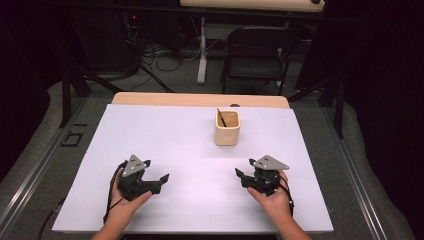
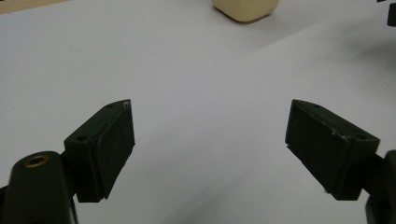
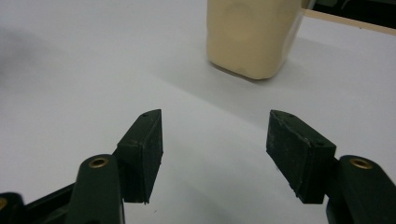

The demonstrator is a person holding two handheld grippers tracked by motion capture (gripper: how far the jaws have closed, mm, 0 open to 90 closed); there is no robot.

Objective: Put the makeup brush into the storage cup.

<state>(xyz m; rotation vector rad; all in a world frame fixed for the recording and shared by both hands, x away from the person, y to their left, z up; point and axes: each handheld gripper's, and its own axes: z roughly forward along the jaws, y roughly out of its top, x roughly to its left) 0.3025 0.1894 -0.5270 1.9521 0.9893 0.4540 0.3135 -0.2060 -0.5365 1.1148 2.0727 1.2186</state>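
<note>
high view: a cream cup (image 1: 227,131) holding a thin stick (image 1: 221,117) is seen upright mid-table, untouched; both the left gripper (image 1: 159,172) and right gripper (image 1: 243,167) are spread empty, so grasping is judged undone.

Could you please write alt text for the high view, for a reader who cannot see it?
A person holds an open left hand-held gripper and an open right hand-held gripper low over a white table. Beyond them stands a cream square cup with a thin dark stick inside.

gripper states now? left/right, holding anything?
Left gripper: open, holding nothing, over bare white table.
Right gripper: open, holding nothing, pointed toward the cream cup.
</note>
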